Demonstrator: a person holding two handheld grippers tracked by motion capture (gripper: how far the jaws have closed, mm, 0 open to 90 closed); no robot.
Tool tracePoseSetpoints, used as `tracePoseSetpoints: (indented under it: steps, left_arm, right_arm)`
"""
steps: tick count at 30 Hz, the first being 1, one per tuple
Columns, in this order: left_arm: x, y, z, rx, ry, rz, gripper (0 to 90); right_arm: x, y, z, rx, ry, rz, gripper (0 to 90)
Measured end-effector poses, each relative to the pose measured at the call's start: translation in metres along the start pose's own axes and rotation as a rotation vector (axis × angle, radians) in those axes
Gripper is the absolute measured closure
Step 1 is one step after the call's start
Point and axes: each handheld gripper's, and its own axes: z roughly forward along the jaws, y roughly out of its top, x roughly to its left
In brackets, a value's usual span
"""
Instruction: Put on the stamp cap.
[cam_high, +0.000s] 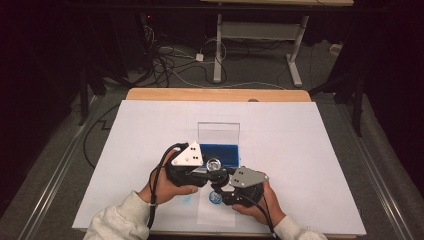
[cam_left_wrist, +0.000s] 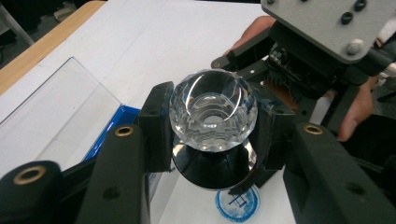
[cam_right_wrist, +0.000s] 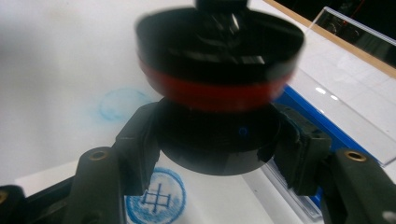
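Near the front edge of the white sheet (cam_high: 300, 150), close to my body, I hold both tools together over the table. My left gripper (cam_left_wrist: 212, 135) is closed on the clear faceted knob (cam_left_wrist: 212, 109) of a stamp; its two black jaws press the knob from either side, and I look straight down into the cut-glass top. Below the knob the stamp widens into a dark round body (cam_left_wrist: 215, 170). My right gripper (cam_right_wrist: 217, 144) is clamped on a black round cap (cam_right_wrist: 217, 142), its jaws hugging the rim on both sides. Just above the cap, in the right gripper view, sits the stamp's dark underside with a red band (cam_right_wrist: 215, 91) running round it; it is blurred, so I cannot tell whether cap and stamp touch or stand just apart.

On the sheet below my tools lies a round blue stamped mark (cam_right_wrist: 156, 198) with a cross-like figure inside it, and a fainter blue ring (cam_right_wrist: 119, 105) sits nearby. Beyond my hands stands the blue ink pad (cam_high: 220, 154) in its case, with the clear lid (cam_high: 218, 132) raised upright behind it. From above, my two grippers meet just in front of that pad.
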Motion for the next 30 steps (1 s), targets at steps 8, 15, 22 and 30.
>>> tracePoseSetpoints:
  steps: [8,15,22,30]
  left_arm:
    - [-0.001,0.001,0.009,-0.007,0.003,-0.003,54.5]
    - [0.001,-0.001,0.010,-0.013,0.010,-0.013,54.5]
    - [0.001,-0.003,0.015,-0.026,-0.011,-0.024,54.5]
    - [0.006,-0.008,0.015,-0.062,-0.047,-0.077,54.5]
  right_arm:
    - [-0.001,0.000,-0.005,-0.035,0.005,0.036,38.5]
    - [-0.003,0.000,-0.008,-0.049,-0.011,0.047,38.4]
    - [-0.004,0.000,-0.009,-0.051,-0.018,0.051,38.4]
    - [-0.003,0.000,-0.010,-0.046,-0.023,0.036,38.6]
